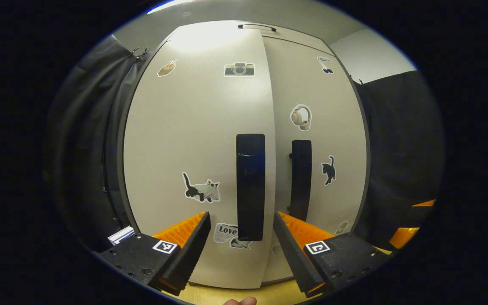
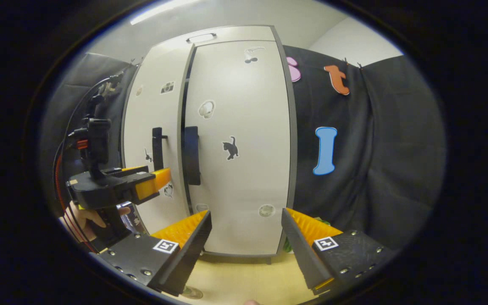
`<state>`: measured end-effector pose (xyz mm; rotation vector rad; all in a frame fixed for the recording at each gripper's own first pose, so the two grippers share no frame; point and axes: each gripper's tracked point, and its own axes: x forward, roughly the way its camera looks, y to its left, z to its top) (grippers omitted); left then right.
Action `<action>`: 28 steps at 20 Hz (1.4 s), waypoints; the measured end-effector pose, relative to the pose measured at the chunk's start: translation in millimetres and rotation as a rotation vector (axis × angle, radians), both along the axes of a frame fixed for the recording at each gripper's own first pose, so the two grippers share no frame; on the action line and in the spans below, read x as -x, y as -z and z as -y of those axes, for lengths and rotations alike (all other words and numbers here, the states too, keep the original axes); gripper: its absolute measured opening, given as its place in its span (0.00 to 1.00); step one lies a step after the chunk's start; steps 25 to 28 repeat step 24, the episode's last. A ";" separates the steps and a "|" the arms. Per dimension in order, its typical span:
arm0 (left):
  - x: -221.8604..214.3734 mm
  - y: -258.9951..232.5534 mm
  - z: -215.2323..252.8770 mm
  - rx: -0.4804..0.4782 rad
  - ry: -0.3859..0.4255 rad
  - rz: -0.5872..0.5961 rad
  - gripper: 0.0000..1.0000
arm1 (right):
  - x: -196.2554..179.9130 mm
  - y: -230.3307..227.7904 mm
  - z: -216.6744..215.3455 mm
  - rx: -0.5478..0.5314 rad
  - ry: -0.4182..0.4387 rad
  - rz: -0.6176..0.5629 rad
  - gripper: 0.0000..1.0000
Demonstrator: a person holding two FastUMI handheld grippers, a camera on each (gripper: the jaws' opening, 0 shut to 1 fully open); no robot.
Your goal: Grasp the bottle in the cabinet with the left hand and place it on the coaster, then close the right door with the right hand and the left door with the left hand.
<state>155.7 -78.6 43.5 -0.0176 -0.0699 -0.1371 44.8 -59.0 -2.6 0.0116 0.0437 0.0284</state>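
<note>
The pale cabinet has its left door and right door both drawn in, each with a tall black handle. In the left gripper view my left gripper is open, close to the left door, and the left handle rises between its fingers without touching them. In the right gripper view my right gripper is open before the right door, a short way off. A dark slit runs between the two doors there. A hand holds the left gripper near the left handle. Something green peeks past the right finger.
The cabinet stands on a light wooden tabletop. Black cloth hangs on both sides of it. A small white and blue thing lies low at the left. The right gripper's fingers show at the far right edge.
</note>
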 end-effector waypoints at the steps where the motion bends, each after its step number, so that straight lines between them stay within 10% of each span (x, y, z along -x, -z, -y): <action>1: 1.9 -0.8 -2.9 0.004 -0.010 0.001 0.94 | 1.2 -0.9 -0.8 -0.004 -0.002 0.001 1.00; 28: 178.1 -10.7 -35.2 0.035 -0.057 -0.037 0.94 | 48.1 -31.1 -10.0 -0.023 0.024 0.020 1.00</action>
